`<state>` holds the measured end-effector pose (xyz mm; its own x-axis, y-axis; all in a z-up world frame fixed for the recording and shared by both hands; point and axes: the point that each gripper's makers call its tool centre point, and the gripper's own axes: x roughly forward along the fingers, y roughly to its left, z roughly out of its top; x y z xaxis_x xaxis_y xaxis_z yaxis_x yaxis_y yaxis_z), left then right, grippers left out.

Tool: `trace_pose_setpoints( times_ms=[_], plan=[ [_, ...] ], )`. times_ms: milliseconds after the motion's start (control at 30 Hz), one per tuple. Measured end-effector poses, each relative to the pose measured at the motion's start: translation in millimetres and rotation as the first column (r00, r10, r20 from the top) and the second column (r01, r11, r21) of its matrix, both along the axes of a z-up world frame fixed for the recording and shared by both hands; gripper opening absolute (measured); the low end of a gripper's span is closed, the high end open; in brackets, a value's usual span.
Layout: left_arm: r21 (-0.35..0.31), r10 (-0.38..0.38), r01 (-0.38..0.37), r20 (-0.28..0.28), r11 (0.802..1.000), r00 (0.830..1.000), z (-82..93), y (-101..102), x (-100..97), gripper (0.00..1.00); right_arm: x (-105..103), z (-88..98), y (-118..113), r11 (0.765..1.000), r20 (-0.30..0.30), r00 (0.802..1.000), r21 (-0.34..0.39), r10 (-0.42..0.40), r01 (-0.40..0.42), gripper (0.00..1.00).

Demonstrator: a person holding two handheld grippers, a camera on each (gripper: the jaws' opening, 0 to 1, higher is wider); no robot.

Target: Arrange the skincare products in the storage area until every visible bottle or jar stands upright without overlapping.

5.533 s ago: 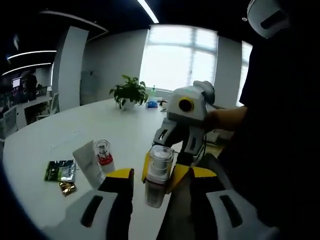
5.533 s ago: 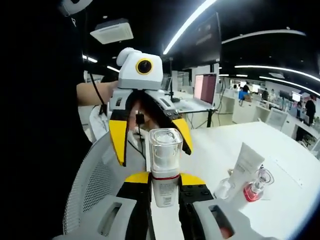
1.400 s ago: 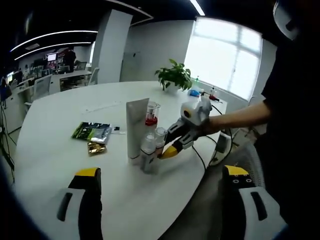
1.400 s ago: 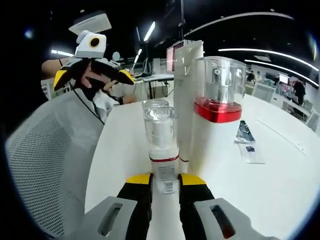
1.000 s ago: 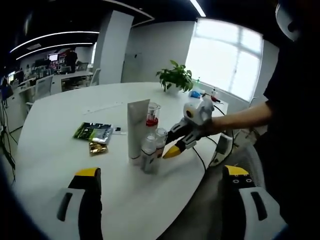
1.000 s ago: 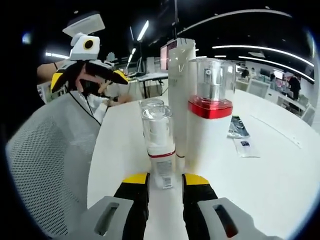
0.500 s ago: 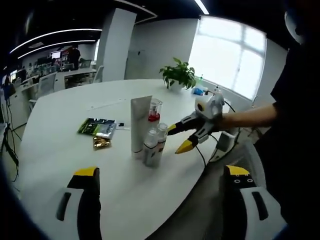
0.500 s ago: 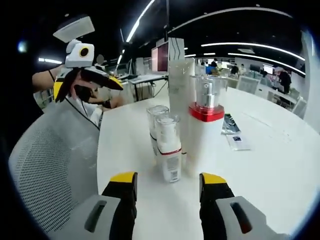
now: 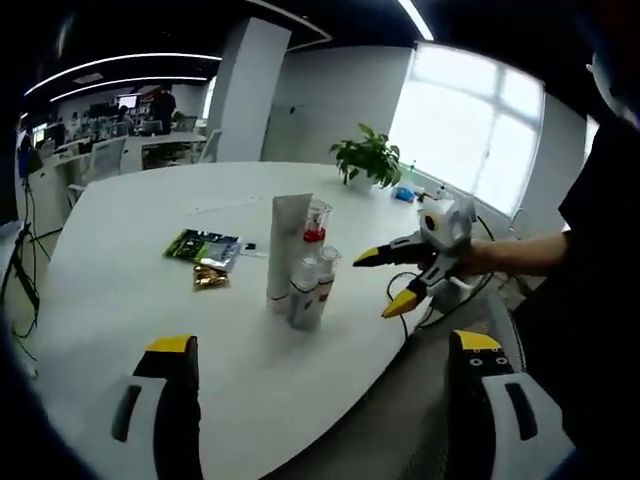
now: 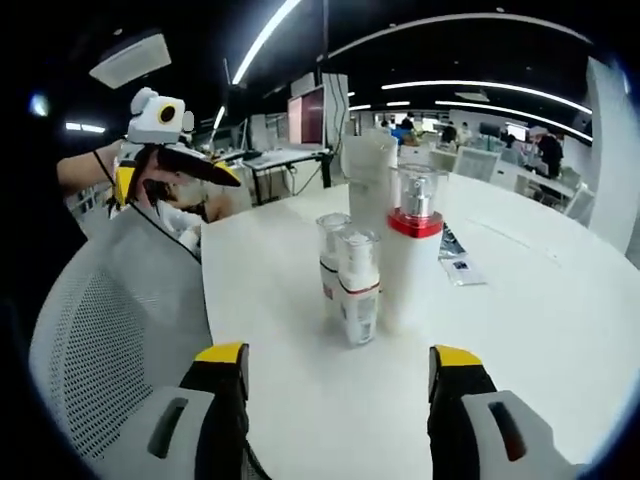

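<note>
The desk (image 9: 120, 290) was white. The tall tube (image 9: 287, 245) was white, the pump bottle (image 10: 414, 262) had a red collar. The sachets (image 9: 205, 248) were green, and the fingers (image 10: 225, 362) were yellow and black.

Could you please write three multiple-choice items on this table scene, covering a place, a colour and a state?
1. Where do the sachets lie?
A. flat on the table, apart from the bottles
B. on the chair
C. on top of the tube

2. What colour is the collar of the tall pump bottle?
A. blue
B. red
C. green

3. How are the right tongs?
A. shut on a bottle
B. open, holding nothing
C. shut on the tube

Answers: 1 A, they rest on bare tabletop; 2 B, a red ring sits under its clear cap; 3 B, its jaws stand wide apart.
</note>
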<state>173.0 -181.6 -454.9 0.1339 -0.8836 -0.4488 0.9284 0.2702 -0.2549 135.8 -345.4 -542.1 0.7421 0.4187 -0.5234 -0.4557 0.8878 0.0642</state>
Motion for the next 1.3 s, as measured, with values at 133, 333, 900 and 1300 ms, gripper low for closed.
trace_pose_setpoints(
  times_ms=[133,333,900,1300],
  plan=[
    [-0.055,0.068,-0.067,0.027,0.996,0.997,6.4,4.6,9.3,0.95,-6.6,10.7,1.0,0.997,0.017,0.997,0.033,-0.072,0.071,0.85],
    [-0.033,0.141,-0.139,0.071,0.99,0.987,-4.0,19.4,19.6,0.99,-19.2,24.0,3.5,0.99,0.048,0.989,0.038,-0.137,0.136,0.99],
    [-0.05,0.247,-0.245,0.059,0.968,0.967,-14.0,52.8,44.6,0.99,-29.0,62.9,16.6,0.948,0.144,0.939,0.099,-0.313,0.301,0.99],
    [-0.076,0.196,-0.192,0.044,0.978,0.98,-12.0,48.3,32.4,0.98,-25.5,72.5,9.4,0.903,0.157,0.889,0.073,-0.43,0.424,0.99]
  ],
)
